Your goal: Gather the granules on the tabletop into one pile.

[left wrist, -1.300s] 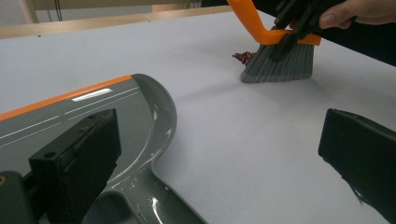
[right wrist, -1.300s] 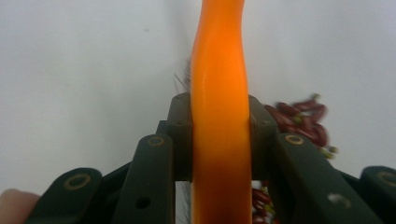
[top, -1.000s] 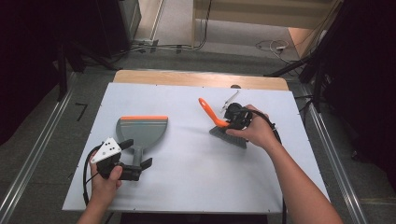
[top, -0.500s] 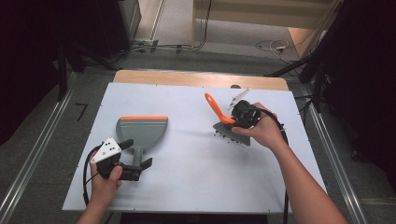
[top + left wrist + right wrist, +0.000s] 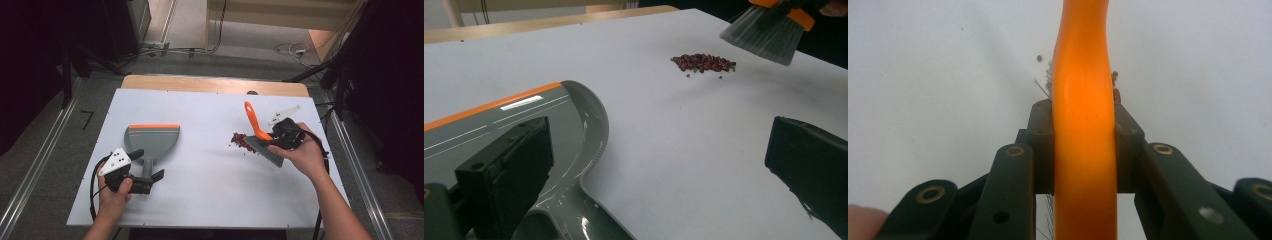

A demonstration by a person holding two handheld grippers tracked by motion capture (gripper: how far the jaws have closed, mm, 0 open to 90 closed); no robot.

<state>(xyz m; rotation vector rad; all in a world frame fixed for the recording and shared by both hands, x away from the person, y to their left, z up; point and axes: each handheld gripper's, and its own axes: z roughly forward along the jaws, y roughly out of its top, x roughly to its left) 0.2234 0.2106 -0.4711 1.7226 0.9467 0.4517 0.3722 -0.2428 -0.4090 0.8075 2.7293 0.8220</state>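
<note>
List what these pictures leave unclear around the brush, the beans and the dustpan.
- Brush bristles: right gripper view, hidden behind the orange handle and the jaws.
- Beans: high view, too small to count.
- Dustpan handle: left gripper view, cut off by the bottom edge and a jaw of the left gripper.

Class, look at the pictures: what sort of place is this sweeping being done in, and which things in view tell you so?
Probably a lab or recording workshop, not a home. A bare white table stands between metal floor rails, loose cables lie behind it, and the person works the brush with a handheld right gripper.
</note>
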